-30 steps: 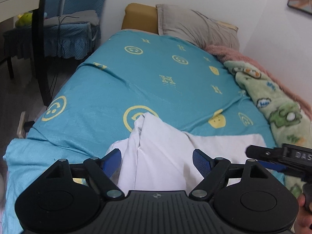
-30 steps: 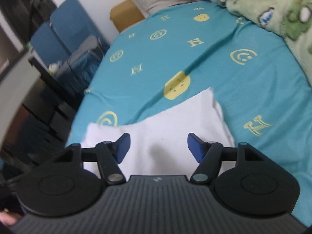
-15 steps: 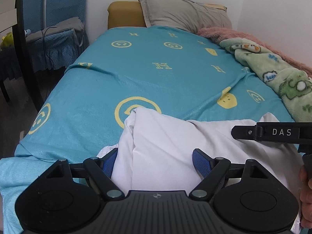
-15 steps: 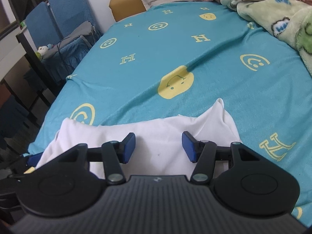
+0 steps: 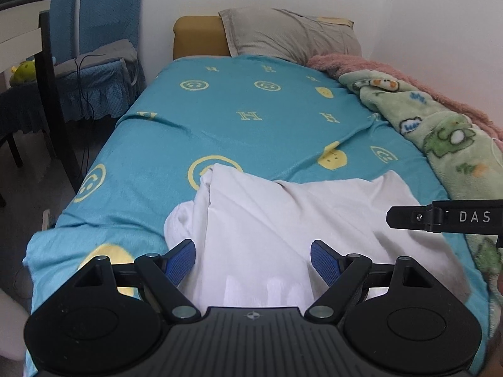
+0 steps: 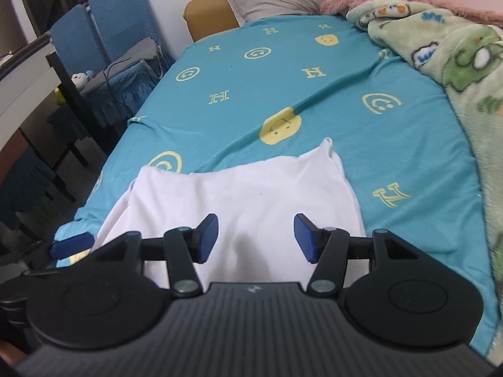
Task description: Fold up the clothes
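A white garment [image 5: 283,220] lies crumpled at the near end of a bed with a teal smiley-print sheet [image 5: 251,132]. Its left side is bunched into a raised fold [image 5: 207,194]. My left gripper [image 5: 253,260] hovers over the garment's near left part, its blue pads wide apart and gripping nothing. My right gripper [image 6: 257,238] hangs over the garment [image 6: 251,188] toward its right side, open, with cloth lying below the gap. A black bar marked DAS [image 5: 456,218], part of the right tool, shows at the right edge of the left wrist view.
A green cartoon blanket [image 5: 440,138] and a pink one [image 5: 377,66] run along the wall on the right. A grey pillow [image 5: 289,34] lies at the bed's head. Blue chairs [image 5: 103,47] and a dark table leg [image 5: 53,110] stand on the left beside the floor.
Both views have rolled level and shifted across the bed's near end. The right jaws have narrowed a little. The garment lies much as before.
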`<state>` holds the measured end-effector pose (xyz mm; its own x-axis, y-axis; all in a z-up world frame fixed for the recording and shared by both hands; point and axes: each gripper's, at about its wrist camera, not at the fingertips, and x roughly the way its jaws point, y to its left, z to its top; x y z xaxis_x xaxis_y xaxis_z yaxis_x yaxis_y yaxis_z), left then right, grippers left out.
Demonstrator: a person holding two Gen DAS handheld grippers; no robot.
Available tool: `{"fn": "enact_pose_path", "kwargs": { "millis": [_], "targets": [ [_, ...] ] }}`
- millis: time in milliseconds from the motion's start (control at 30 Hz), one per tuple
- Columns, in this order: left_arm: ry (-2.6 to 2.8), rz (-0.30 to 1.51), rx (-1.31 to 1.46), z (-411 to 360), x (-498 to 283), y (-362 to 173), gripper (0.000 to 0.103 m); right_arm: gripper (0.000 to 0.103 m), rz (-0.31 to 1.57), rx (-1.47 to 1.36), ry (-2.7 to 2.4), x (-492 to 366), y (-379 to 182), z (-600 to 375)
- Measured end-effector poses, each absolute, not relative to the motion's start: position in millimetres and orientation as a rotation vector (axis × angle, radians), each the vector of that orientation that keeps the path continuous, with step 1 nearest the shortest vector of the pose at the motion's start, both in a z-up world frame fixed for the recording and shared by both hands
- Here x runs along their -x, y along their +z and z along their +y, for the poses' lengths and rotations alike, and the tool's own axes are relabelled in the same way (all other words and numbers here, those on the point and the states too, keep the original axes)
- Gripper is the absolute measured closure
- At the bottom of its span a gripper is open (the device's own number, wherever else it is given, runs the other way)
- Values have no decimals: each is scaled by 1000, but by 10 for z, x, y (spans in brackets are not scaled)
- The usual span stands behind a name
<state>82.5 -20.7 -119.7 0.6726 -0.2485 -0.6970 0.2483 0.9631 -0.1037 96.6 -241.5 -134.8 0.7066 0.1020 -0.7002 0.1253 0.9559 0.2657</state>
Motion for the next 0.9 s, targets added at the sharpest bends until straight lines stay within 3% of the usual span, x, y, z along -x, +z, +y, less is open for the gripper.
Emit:
{"fn": "enact_pose_path", "kwargs": {
  "millis": [200, 567, 900],
  "targets": [
    [-209, 904, -16, -225, -717, -1349, 21, 46, 818, -319, -21, -799, -1330, -2435],
    [-192, 926, 65, -88, -650, -1388, 18, 48, 954, -335, -22, -952, -1736, -2472],
    [-301, 1059, 399, 245, -396, -1138, 15, 46, 953, -386, -26, -958, -1728, -2515]
  ]
}}
